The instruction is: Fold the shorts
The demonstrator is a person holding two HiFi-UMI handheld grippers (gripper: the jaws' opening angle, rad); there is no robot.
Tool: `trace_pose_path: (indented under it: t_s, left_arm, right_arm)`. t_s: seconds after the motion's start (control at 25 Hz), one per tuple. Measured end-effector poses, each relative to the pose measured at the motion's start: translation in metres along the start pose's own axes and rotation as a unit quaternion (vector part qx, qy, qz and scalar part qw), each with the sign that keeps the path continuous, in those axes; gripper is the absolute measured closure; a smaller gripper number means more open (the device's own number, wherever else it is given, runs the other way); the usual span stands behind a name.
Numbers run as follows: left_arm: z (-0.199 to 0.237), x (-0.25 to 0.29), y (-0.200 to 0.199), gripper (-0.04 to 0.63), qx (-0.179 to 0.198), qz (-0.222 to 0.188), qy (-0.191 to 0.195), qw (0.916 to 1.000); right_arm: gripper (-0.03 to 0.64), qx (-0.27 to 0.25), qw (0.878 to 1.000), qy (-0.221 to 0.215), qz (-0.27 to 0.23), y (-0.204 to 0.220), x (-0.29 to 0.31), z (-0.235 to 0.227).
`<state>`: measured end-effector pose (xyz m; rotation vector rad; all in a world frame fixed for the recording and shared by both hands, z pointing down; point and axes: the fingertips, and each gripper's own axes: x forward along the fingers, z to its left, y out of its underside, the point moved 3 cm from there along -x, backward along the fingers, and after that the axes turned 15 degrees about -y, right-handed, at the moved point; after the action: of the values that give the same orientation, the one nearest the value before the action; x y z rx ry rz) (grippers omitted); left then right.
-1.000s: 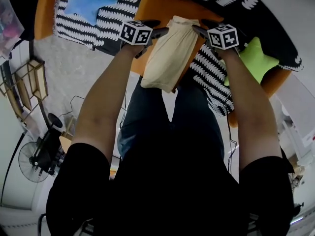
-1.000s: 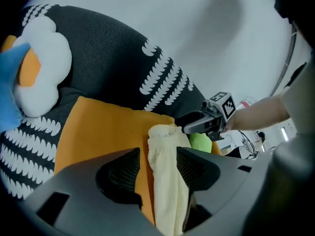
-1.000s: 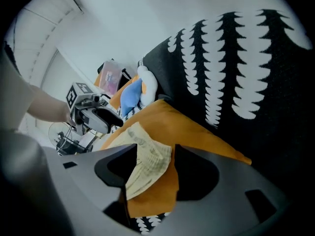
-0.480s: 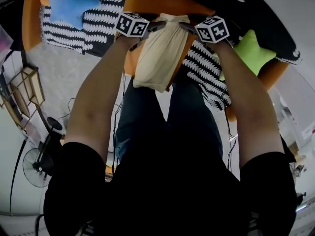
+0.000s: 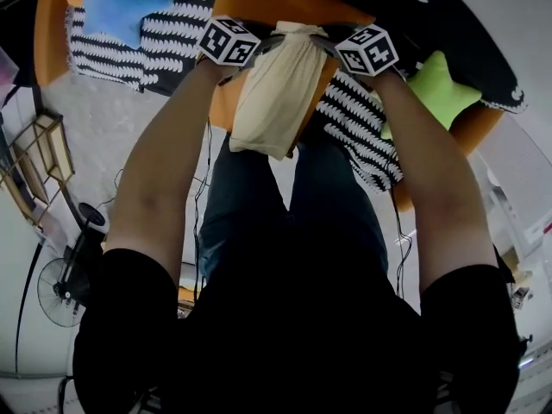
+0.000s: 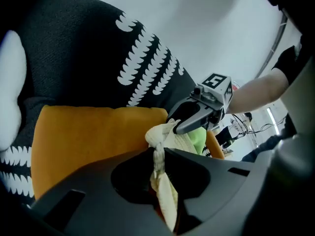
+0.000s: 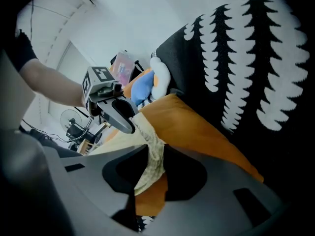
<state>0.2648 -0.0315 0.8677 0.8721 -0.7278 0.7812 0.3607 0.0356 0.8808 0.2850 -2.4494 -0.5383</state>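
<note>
Head view: your left gripper point(image 5: 269, 45) and right gripper point(image 5: 326, 47) meet at the top edge of the cream shorts point(image 5: 274, 93), in front of the orange cushion point(image 5: 285, 3). Only the gripper views show both pairs of jaws, which have just been closing, pinching bunched fabric.

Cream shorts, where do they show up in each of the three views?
Head view: the cream fabric shorts hang at top centre, over the person's legs.
Left gripper view: the shorts sit at lower centre, bunched and trailing down.
Right gripper view: the shorts sit at lower centre, left of middle.
Shared landmark: the orange cushion behind the shorts.
</note>
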Motion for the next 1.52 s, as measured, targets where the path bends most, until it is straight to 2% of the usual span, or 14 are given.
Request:
trace_pose_path:
  t_s: [0.2,0.44,0.72,0.92,1.0,1.12,1.36,1.52]
  left_arm:
    - [0.004,-0.006,-0.018,0.529,0.037,-0.005,-0.012,0.9992]
    - [0.018,-0.023,-0.064,0.529,0.066,-0.05,-0.034,0.996]
    - [0.018,-0.059,-0.115,0.529,0.142,-0.104,-0.039,0.9836]
    - [0.008,-0.081,-0.099,0.529,0.193,-0.11,-0.05,0.9737]
    - [0.002,-0.089,-0.088,0.529,0.23,-0.11,-0.065,0.9647]
    - [-0.013,-0.099,-0.063,0.529,0.298,-0.106,-0.09,0.9443]
    - [-0.032,-0.117,-0.002,0.531,0.369,-0.084,-0.095,0.9205]
    - [-0.039,-0.126,0.038,0.531,0.431,-0.066,-0.111,0.8931]
  right_arm:
    - [0.53,0.0,1.0,-0.004,-0.011,-0.016,-0.008,0.001]
    - [0.535,0.003,0.997,0.02,-0.079,-0.057,-0.04,-0.007]
    - [0.538,-0.038,0.989,0.035,-0.136,-0.112,-0.073,0.006]
    - [0.54,-0.072,0.99,0.01,-0.123,-0.11,-0.072,0.041]
    - [0.54,-0.085,0.99,0.0,-0.11,-0.104,-0.067,0.055]
    - [0.541,-0.098,0.991,-0.014,-0.093,-0.093,-0.056,0.076]
    - [0.541,-0.12,0.991,-0.047,-0.048,-0.064,-0.021,0.12]
    - [0.541,-0.138,0.988,-0.063,-0.012,-0.045,0.005,0.146]
